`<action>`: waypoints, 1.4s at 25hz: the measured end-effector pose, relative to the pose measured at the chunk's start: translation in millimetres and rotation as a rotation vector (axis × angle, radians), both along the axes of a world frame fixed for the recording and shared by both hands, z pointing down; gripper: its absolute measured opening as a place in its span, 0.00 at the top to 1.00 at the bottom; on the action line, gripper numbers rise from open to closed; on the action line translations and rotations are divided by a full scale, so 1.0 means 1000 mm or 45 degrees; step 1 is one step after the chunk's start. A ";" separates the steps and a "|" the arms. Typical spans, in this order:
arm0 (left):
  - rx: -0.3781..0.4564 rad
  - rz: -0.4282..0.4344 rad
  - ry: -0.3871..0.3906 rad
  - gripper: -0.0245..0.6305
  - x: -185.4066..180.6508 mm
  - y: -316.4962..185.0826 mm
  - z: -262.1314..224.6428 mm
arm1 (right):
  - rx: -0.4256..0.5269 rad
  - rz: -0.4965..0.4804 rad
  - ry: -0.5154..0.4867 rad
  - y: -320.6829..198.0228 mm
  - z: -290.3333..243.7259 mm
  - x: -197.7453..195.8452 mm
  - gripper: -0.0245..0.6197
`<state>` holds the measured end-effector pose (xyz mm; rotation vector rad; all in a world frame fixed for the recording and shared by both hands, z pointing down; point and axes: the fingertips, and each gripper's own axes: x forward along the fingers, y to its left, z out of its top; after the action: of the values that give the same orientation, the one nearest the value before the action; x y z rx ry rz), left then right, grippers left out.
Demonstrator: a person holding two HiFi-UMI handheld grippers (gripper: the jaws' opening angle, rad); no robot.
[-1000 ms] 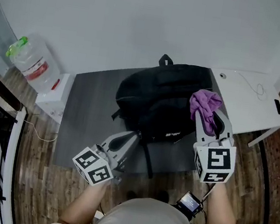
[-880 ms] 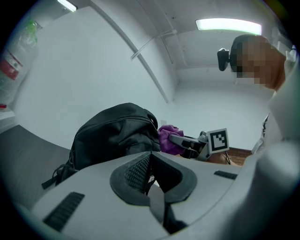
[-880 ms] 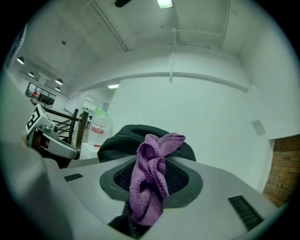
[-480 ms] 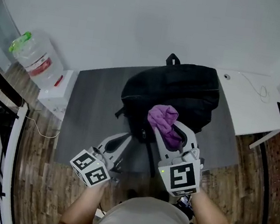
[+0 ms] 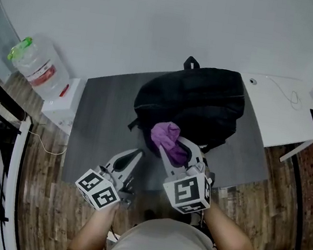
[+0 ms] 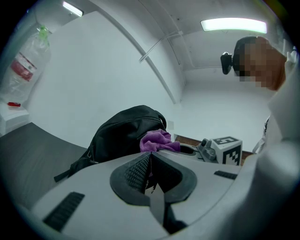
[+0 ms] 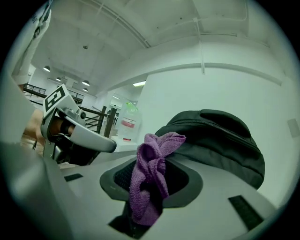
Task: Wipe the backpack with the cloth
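The right tool is clamped on a bunched purple cloth, most of which stands loose above the jaws. A drag across the black backpack could therefore tug the cloth free, or let the hard jaw tips scrape the fabric instead. The backpack lies on the grey surface with nothing pinning it. The left tool is clenched shut just beside its near-left edge, and I can make out nothing between its jaws, so a firm stroke may simply shove the bag along. The two tools are also close enough to knock together. A second ago the cloth was over the backpack's right side, near the white desk. It now sits at the near-left edge; I cannot tell if it touches.
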<state>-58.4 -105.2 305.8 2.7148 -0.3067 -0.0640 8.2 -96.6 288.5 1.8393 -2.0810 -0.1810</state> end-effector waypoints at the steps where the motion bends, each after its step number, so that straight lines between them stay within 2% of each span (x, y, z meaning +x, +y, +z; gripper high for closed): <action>1: 0.000 0.002 -0.001 0.96 0.001 0.001 0.000 | -0.002 0.010 -0.004 0.001 0.002 0.003 0.76; 17: 0.003 0.052 -0.011 0.96 0.019 0.011 0.001 | -0.011 0.097 -0.003 0.014 0.010 0.039 0.76; 35: 0.001 0.132 -0.036 0.96 0.048 0.025 0.003 | -0.095 0.345 -0.016 0.033 0.030 0.121 0.76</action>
<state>-10.1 -80.0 308.8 2.7298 -0.1733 0.0042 129.6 -63.8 318.2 2.0550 -1.7965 -0.0223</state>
